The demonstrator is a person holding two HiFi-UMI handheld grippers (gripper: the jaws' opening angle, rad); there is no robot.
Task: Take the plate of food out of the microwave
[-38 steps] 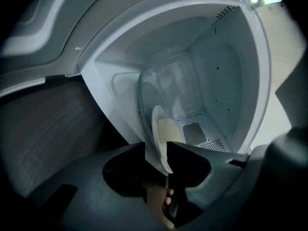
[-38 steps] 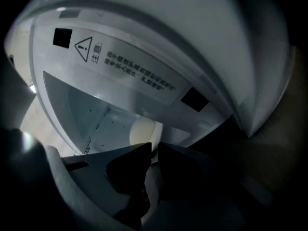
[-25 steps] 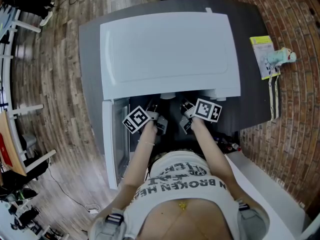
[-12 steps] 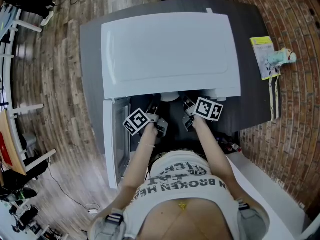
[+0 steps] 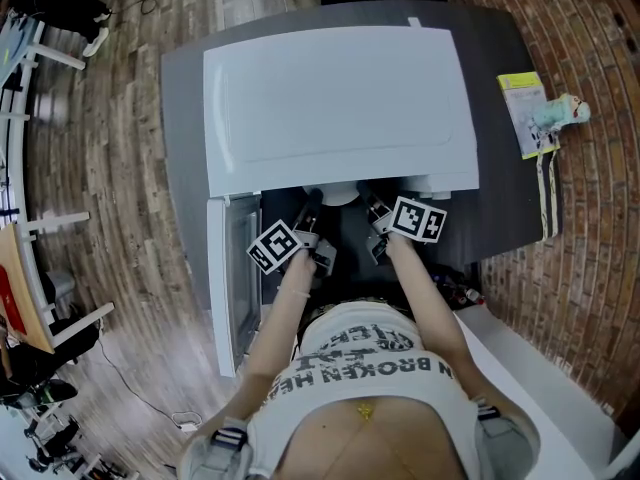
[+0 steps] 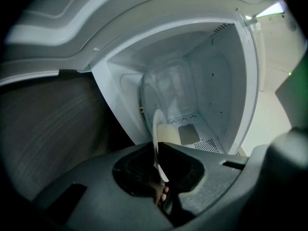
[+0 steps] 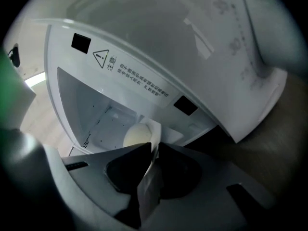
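Grey plastic jaws, two pairs, nearest in the two gripper views. Count two grippers, each with one of the two marker cubes (image 5: 272, 244).

Find the left gripper (image 6: 158, 148) clenched on the rim of the single white plate (image 6: 156, 129), seen edge-on, with the jaws just narrowed and the pads pressed on both faces. Find the right gripper (image 7: 153, 150) grasping the opposite side of the same plate (image 7: 154, 136), with the jaws just closing and the rim pinched between them.

Note one pale, rounded piece of food (image 6: 169, 133) on the plate, just beyond the jaw tips; same piece (image 7: 137, 134) in the right gripper view.

In the head view, trace two bare arms (image 5: 285, 308) up to the left gripper (image 5: 312, 208) and right gripper (image 5: 374, 210), side by side at the microwave mouth. Locate the plate (image 5: 338, 195) there: at the front opening, its rim just showing under the front edge of the top panel, between the two grippers.

Behind the plate, one empty white cavity (image 6: 202, 95) with perforated side walls.

Count one white microwave (image 5: 340, 98), set mid-desk, front toward the near edge of the dark grey desk (image 5: 180, 118). One door (image 5: 222, 278), swung open at the left.

Farthest, at the right edge of the desk: one yellow booklet (image 5: 523, 113) and one small pale toy (image 5: 562, 114), just beside each other.
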